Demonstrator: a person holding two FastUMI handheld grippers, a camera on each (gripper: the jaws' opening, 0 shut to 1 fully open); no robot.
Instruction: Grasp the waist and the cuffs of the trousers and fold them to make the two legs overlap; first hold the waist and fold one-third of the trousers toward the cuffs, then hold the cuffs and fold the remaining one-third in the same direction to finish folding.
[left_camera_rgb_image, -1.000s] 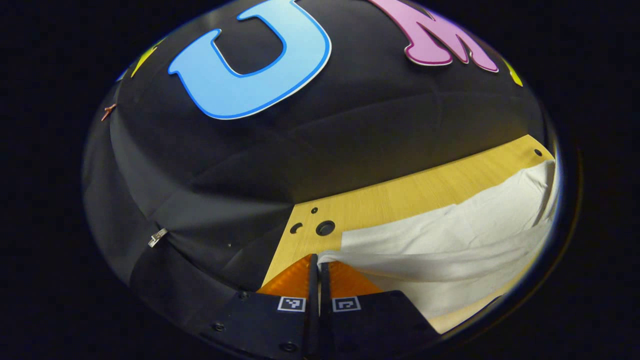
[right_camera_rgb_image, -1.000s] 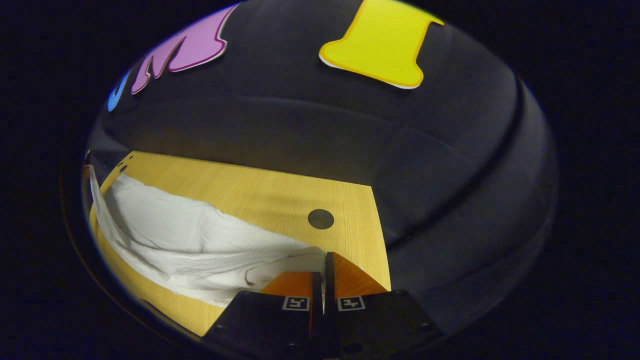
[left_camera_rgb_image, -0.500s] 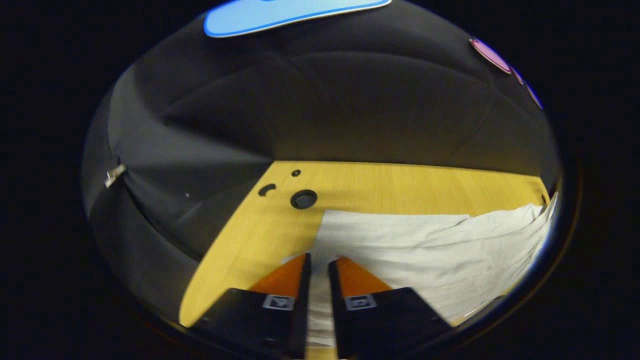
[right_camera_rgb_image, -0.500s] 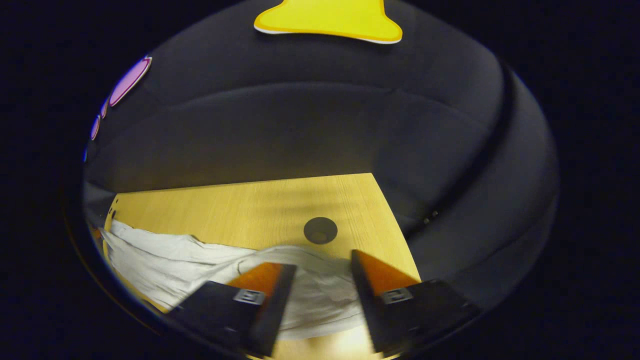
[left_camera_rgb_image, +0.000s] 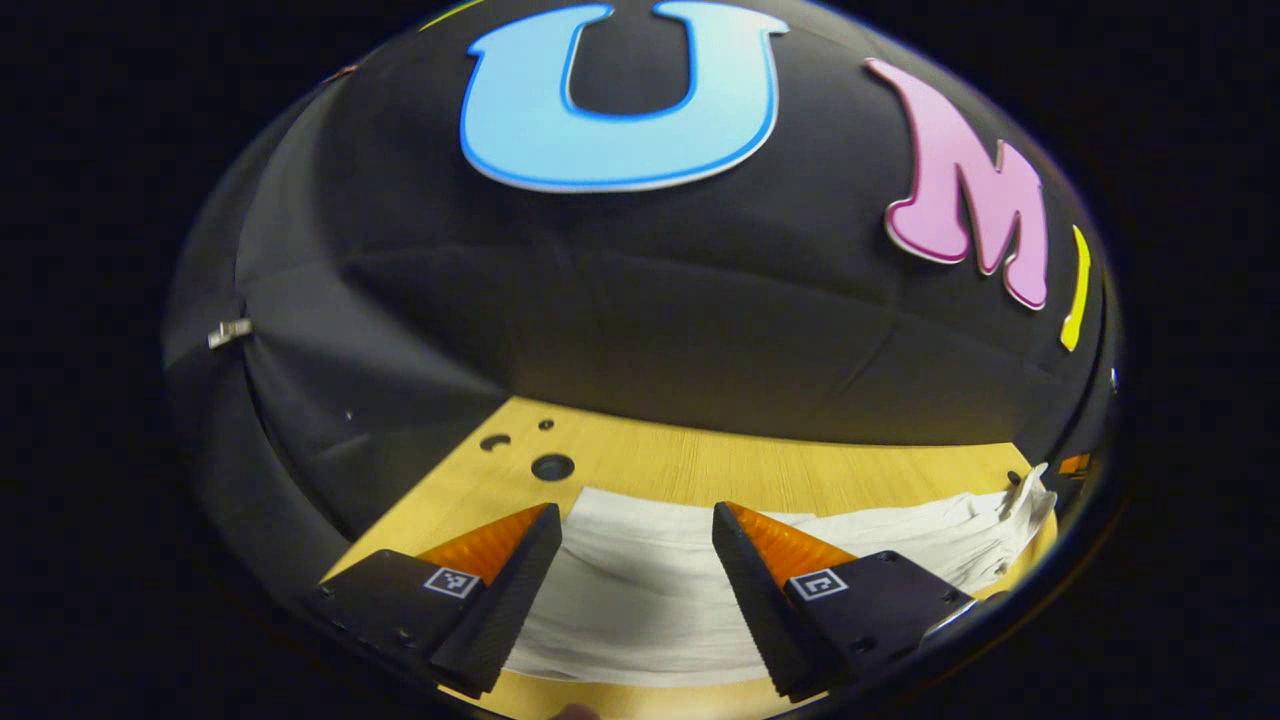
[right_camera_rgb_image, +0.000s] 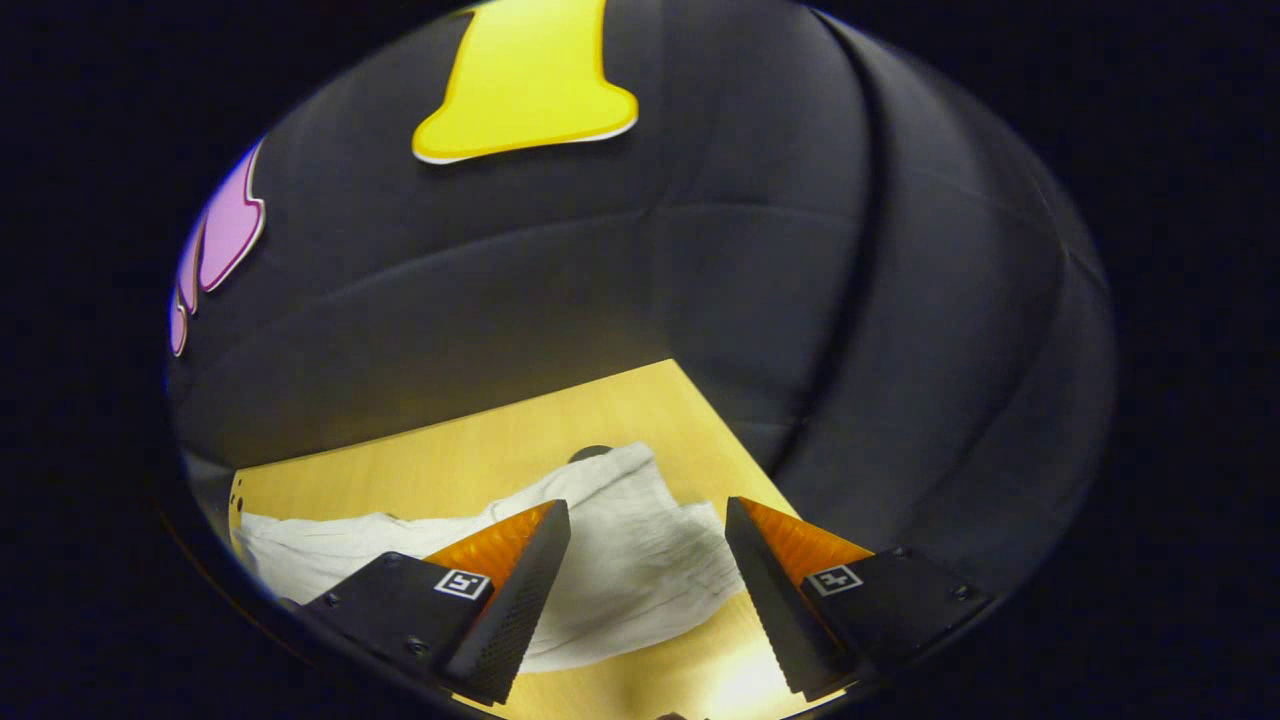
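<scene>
White trousers lie in a long strip on the wooden table. My left gripper hangs open just above one end of them, its fingers apart with cloth showing between and nothing held. In the right gripper view the other, crumpled end of the trousers rests near the table's right corner. Over that end my right gripper stands open, clear of the cloth. The strip stretches away to the left of that view, and to the right in the left gripper view.
The table ends close behind the trousers against the black booth wall. Small round holes mark the table's far left corner. Another hole peeks out from behind the crumpled cloth.
Both grippers were shut on the trousers' ends a second ago. They have let go, opened wide and drawn back. The cloth now lies slack on the table.
</scene>
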